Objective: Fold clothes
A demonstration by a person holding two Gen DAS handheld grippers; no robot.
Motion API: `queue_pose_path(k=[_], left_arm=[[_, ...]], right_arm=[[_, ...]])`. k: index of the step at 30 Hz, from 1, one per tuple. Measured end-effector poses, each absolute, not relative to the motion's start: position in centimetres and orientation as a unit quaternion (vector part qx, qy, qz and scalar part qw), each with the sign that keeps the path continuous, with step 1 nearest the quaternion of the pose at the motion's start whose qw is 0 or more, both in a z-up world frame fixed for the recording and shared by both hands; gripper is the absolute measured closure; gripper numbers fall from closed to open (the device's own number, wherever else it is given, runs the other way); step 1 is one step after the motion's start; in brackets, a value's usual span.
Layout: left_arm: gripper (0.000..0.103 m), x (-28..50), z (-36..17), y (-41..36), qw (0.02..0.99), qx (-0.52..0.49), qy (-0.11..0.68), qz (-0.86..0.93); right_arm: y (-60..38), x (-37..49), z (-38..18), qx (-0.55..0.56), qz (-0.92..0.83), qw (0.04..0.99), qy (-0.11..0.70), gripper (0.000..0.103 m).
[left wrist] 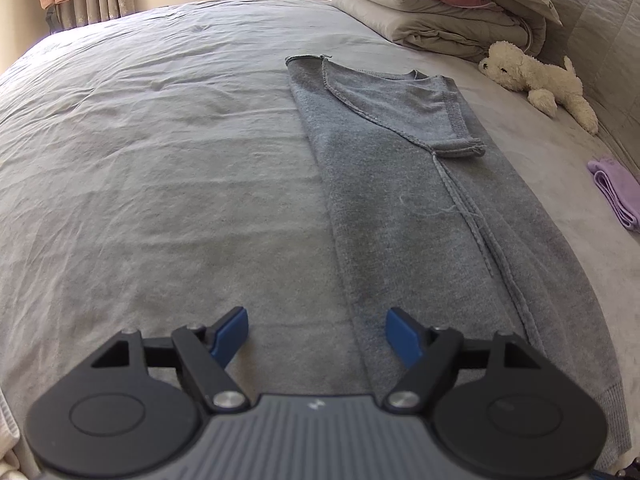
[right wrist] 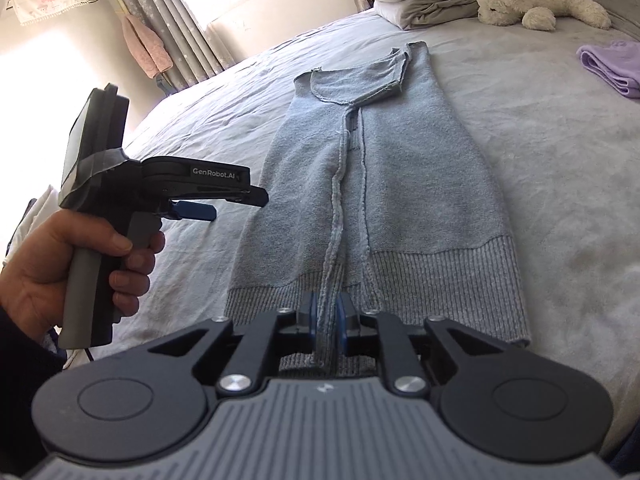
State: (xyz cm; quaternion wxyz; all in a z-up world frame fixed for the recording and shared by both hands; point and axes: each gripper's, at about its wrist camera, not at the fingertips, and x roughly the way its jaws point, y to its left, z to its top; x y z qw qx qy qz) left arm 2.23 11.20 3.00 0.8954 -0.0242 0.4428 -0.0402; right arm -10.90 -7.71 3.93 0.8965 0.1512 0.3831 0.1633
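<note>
A grey knit sweater (left wrist: 400,184) lies flat and lengthwise on the bed, both sides folded in so their seamed edges meet down the middle, a sleeve folded across the top. In the right wrist view the sweater (right wrist: 420,184) has its ribbed hem nearest me. My right gripper (right wrist: 328,316) sits at that hem with the left folded edge running between its blue pads; the pads stand slightly apart and do not pinch it. My left gripper (left wrist: 316,332) is open and holds nothing, hovering over the sweater's left border. A hand holds the left gripper (right wrist: 236,204) to the sweater's left.
The grey bedsheet (left wrist: 160,160) stretches to the left. A white plush dog (left wrist: 536,80) and folded duvets (left wrist: 440,12) lie at the head of the bed. A folded purple cloth (right wrist: 612,64) lies right of the sweater. Curtains (right wrist: 168,20) hang at the window behind.
</note>
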Motion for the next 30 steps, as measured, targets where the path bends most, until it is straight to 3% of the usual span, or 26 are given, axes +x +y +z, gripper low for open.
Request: queue_pose_path(k=[1, 2, 3, 4, 16, 23, 30], left_arm=[[0.025, 2.1, 2.9, 11.0, 0.896, -0.02, 0.442, -0.041], [0.025, 1.9, 2.9, 10.8, 0.897, -0.016, 0.441, -0.041], [0.025, 1.7, 2.8, 10.6, 0.897, -0.012, 0.439, -0.041], [0.025, 1.5, 2.7, 10.5, 0.899, -0.007, 0.437, -0.039], [0.025, 0.3, 2.9, 9.8, 0.899, 0.034, 0.435, -0.041], [0.025, 0.3, 3.3, 9.9, 0.898, 0.024, 0.437, -0.046], [0.025, 0.6, 3.0, 9.7, 0.896, 0.021, 0.44, -0.048]], right_arm=[[-7.4, -10.9, 3.7, 0.142, 0.163, 0.897, 0.385, 0.072], [-7.0, -10.9, 3.4, 0.126, 0.16, 0.898, 0.39, 0.078], [-6.7, -10.9, 3.2, 0.113, 0.155, 0.9, 0.392, 0.093], [-6.7, -11.0, 3.2, 0.106, 0.147, 0.903, 0.391, 0.097], [-7.3, -11.9, 4.2, 0.099, 0.147, 0.9, 0.398, 0.097], [-8.0, -11.3, 5.3, 0.1, 0.155, 0.904, 0.385, 0.087], [-7.2, -5.3, 5.4, 0.075, 0.196, 0.899, 0.384, 0.087]])
